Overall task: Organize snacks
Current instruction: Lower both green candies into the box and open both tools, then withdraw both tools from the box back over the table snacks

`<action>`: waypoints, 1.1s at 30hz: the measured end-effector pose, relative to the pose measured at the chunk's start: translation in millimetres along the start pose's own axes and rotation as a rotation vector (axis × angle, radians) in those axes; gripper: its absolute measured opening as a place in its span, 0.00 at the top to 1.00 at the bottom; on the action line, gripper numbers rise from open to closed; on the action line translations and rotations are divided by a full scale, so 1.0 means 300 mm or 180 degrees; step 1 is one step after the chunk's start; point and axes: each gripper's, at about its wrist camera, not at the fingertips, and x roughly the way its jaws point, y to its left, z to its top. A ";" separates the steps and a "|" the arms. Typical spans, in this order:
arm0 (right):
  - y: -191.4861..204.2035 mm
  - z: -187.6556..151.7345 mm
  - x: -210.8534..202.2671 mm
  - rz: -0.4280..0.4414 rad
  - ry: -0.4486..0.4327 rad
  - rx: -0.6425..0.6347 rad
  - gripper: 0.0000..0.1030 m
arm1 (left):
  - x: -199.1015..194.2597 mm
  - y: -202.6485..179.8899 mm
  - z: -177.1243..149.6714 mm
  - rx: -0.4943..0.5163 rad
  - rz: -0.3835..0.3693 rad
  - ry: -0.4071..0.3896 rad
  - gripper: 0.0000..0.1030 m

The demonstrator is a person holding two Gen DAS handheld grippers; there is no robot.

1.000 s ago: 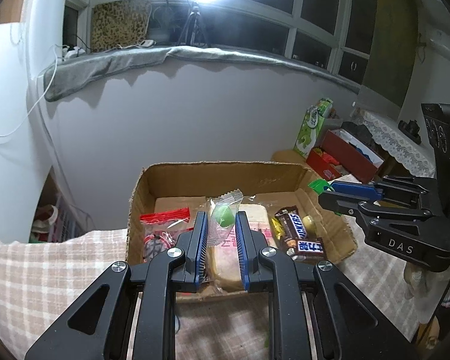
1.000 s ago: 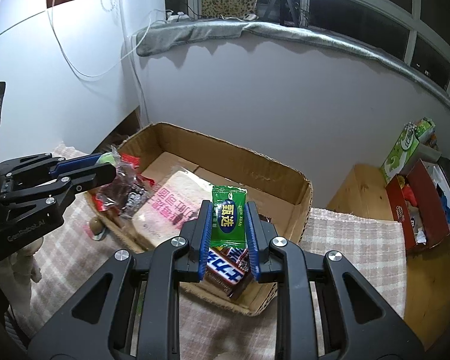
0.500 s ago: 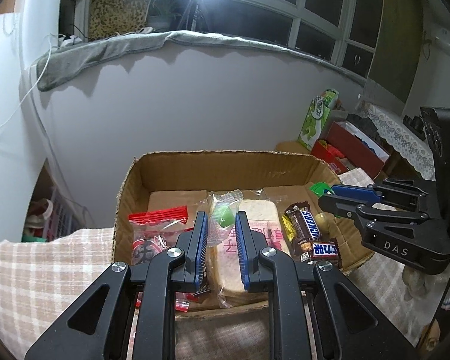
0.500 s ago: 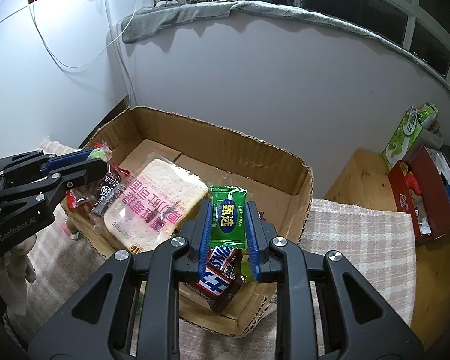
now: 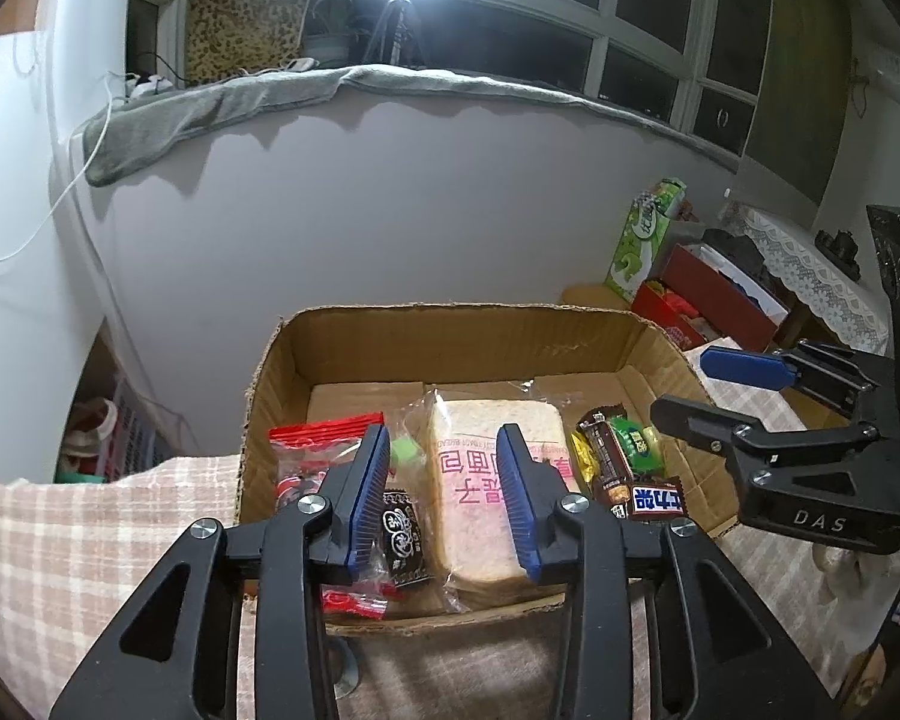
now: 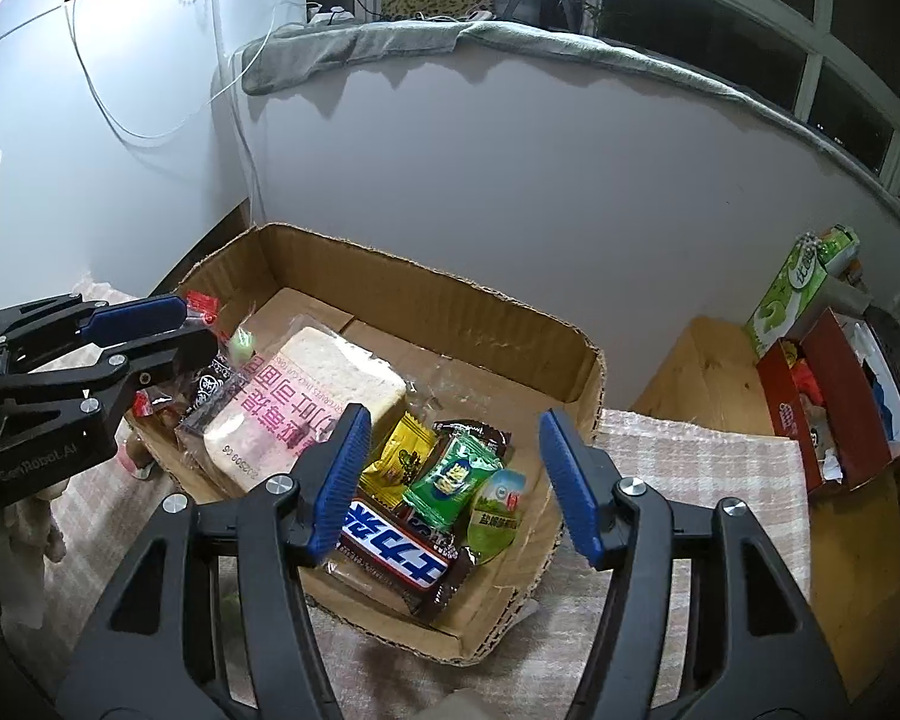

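Both tools have just let go: the right tool point(image 6: 450, 474) gapes above the green packet point(image 6: 450, 479) now lying in the cardboard box point(image 6: 450, 306). The left tool point(image 5: 444, 492) stands open too, its clear bag point(image 5: 402, 456) dropped beside the bread point(image 5: 492, 480). Two more snacks look boxed.

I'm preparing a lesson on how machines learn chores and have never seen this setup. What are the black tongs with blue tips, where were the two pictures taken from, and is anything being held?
They are two hand-held grippers, each with a camera looking along its fingers. One picture comes from the left gripper, the other from the right gripper. Both are open and hold nothing. Below them a cardboard box holds wrapped bread, a Snickers bar and a green candy packet.
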 end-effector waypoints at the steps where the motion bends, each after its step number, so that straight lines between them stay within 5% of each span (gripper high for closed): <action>1: -0.001 0.000 -0.004 -0.0001 -0.0003 0.0002 0.41 | -0.004 0.000 -0.001 -0.0005 0.0001 -0.0005 0.65; 23: 0.055 -0.066 -0.170 0.0043 -0.0111 -0.0028 0.40 | -0.223 0.147 -0.065 -0.0285 0.0129 -0.0185 0.65; 33: 0.135 -0.176 -0.247 0.0283 -0.0104 -0.0004 0.40 | -0.239 0.208 -0.174 -0.0397 0.0137 -0.0039 0.65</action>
